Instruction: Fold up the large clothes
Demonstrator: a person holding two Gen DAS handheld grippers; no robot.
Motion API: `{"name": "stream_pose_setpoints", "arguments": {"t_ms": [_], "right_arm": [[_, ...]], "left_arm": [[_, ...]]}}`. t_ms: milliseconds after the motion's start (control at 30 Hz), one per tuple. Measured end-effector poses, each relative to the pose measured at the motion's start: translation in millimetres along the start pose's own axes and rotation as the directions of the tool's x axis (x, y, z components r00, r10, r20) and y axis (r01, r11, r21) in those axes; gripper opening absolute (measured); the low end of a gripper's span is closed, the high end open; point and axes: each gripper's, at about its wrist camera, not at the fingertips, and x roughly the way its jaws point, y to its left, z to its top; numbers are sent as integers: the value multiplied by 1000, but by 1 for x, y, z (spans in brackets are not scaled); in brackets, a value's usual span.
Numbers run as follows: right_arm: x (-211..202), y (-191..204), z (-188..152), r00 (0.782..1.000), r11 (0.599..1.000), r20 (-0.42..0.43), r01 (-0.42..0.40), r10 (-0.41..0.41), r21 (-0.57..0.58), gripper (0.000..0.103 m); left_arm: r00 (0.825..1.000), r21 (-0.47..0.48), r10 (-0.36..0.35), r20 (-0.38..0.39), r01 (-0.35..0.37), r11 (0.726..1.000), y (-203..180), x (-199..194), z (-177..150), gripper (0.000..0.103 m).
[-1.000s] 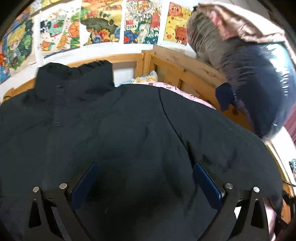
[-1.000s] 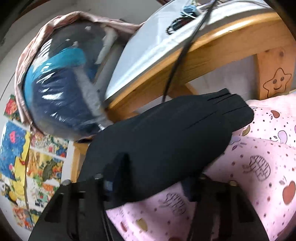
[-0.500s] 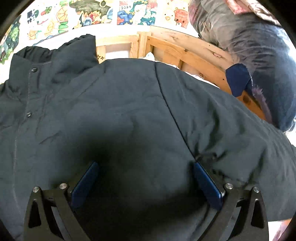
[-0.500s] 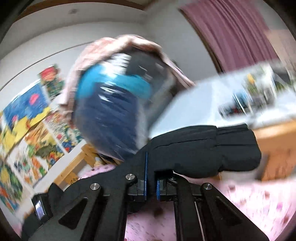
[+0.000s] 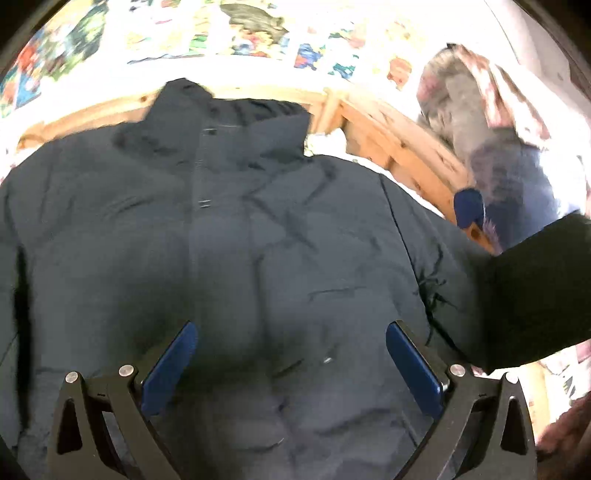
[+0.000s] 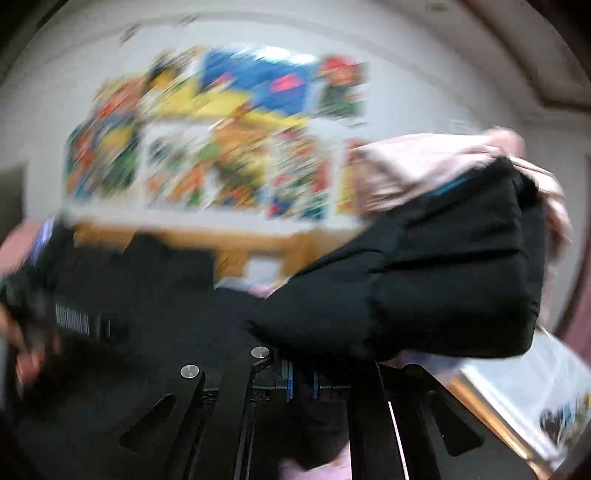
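Two risks are presenting themselves at this moment. First, the right gripper (image 6: 301,380) is pinching the sleeve (image 6: 424,280) on a thin bite of fabric, its blue pads nearly meeting; the padded sleeve is looking heavy and slippery, and in my judgement a fast swing could be pulling it out of the pinch before it is laid across the body. The right wrist view is smearing badly, so the depth of that bite is not being confirmed. Second, the left gripper (image 5: 291,365) is standing wide open over the jacket (image 5: 229,240) and is holding nothing; with nothing pinning the body, the sleeve's drag is likely to be shifting the garment or rucking the chest panel, spoiling the fold line.

A further hazard is sitting beside the bed: the stuffed bag (image 5: 517,155) beyond the wooden frame (image 5: 402,147) is lying near the sleeve's path, and the cuff could be brushing it.

Regarding position, the jacket is lying front up on the bed, collar (image 5: 229,110) toward the poster wall (image 5: 258,33), placket running down the middle. The left gripper's pads (image 5: 170,365) are flanking the lower chest, just above the fabric; contact cannot be confirmed. The sleeve is entering the left wrist view from the right edge (image 5: 535,291), raised clear of the body. In the right wrist view it is extending forward and rightward from the pinch, cuff end hanging free.
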Motion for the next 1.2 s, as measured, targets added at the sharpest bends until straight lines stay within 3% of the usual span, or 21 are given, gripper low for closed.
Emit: {"name": "stream_pose_setpoints", "arguments": {"t_ms": [133, 233, 300, 467, 767, 1000, 1033, 1133, 1200], "right_arm": [[8, 46, -22, 989, 987, -108, -114, 102, -110, 7], [17, 64, -39, 971, 978, -178, -180, 159, -109, 7], [26, 73, -50, 953, 971, -233, -222, 195, -93, 7], [40, 92, -71, 922, 962, -313, -263, 230, -67, 7], [42, 88, -91, 891, 956, -358, -290, 281, 29, 8], [58, 69, -94, 871, 949, -378, -306, 314, 81, 8], [59, 68, -93, 871, 948, -377, -307, 316, 85, 8], [59, 67, -94, 870, 948, -379, -307, 315, 82, 8], [58, 67, -96, 869, 948, -382, -307, 314, 81, 8]], "left_arm": [[996, -88, -84, 24, 86, 992, 31, -10, -6, 103], [982, -169, -186, 41, 190, 967, 45, -5, -11, 102], [964, -200, -261, 54, 267, 943, 48, -1, -13, 102], [899, -222, -433, 68, 437, 872, 38, 12, -20, 102], [817, -350, -575, 47, 552, 757, 42, 40, -36, 102], [758, -307, -643, 110, 641, 704, 40, 25, -43, 102], [755, -302, -646, 110, 645, 702, 39, 25, -44, 102], [773, -296, -630, 71, 620, 727, 34, 30, -44, 102], [758, -302, -648, 77, 637, 709, 32, 31, -43, 102]]}}
